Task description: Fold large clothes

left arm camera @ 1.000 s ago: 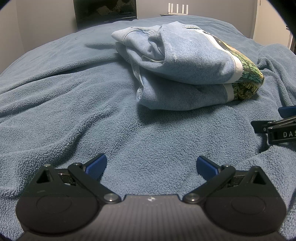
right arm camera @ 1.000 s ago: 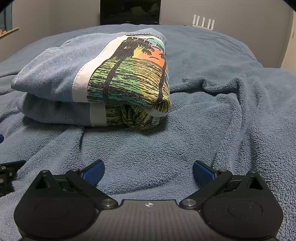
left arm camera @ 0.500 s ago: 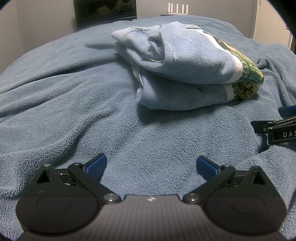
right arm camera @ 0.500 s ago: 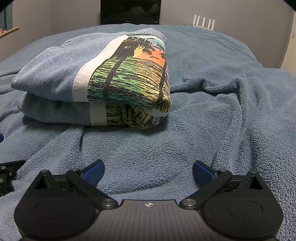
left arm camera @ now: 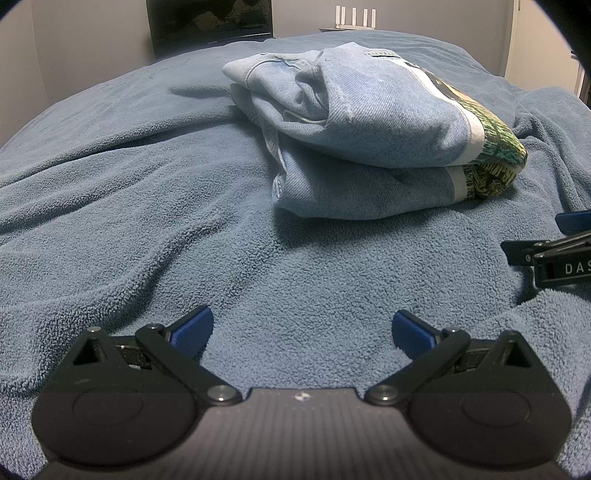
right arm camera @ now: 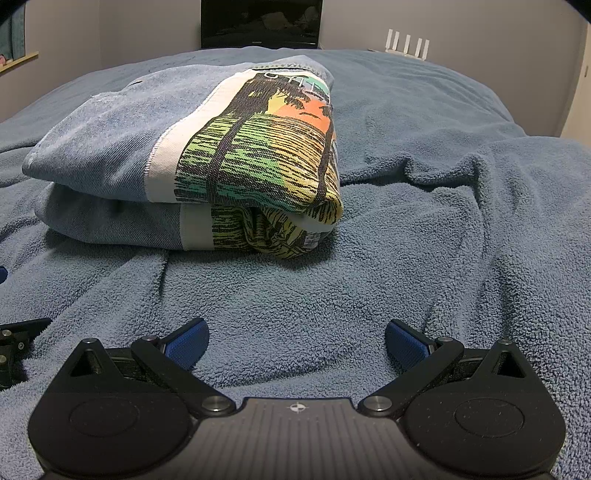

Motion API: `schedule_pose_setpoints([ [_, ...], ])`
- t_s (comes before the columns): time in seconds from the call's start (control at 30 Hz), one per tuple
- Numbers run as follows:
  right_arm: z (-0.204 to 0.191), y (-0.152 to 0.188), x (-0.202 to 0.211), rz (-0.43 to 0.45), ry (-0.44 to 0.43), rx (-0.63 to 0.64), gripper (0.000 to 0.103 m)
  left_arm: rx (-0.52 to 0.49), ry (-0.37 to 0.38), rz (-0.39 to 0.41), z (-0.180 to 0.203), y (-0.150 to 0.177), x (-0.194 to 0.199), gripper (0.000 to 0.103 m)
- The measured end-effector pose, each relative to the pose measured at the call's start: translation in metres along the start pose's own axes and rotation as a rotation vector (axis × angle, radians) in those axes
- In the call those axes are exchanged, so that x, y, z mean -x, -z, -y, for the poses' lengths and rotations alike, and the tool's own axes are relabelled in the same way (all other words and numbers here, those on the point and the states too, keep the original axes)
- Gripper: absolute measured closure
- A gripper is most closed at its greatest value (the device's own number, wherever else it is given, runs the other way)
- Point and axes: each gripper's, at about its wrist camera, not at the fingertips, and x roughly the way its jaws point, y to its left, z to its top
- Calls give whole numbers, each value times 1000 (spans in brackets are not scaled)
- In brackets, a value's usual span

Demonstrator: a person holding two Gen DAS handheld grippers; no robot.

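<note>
A light-blue sweatshirt (left arm camera: 369,125) with a colourful palm-tree print lies folded in a thick bundle on the blue fleece blanket (left arm camera: 147,206). It also shows in the right wrist view (right arm camera: 192,158), print side facing me. My left gripper (left arm camera: 303,330) is open and empty, low over the blanket, a good way short of the bundle. My right gripper (right arm camera: 295,339) is open and empty, also low over the blanket in front of the bundle. The right gripper's side shows at the right edge of the left wrist view (left arm camera: 554,254).
The blanket (right arm camera: 461,221) covers the whole bed and is wrinkled into ridges. A dark screen (left arm camera: 210,22) and a white router (left arm camera: 354,18) stand by the far wall. Part of the left gripper (right arm camera: 14,343) shows at the left edge of the right wrist view.
</note>
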Motion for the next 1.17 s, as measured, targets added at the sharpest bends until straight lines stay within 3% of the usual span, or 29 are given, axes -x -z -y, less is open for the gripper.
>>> schedule_pose_setpoints([
  [1.17, 3, 0, -1, 0, 1, 6, 0, 39, 28, -8, -10, 1, -9, 0],
])
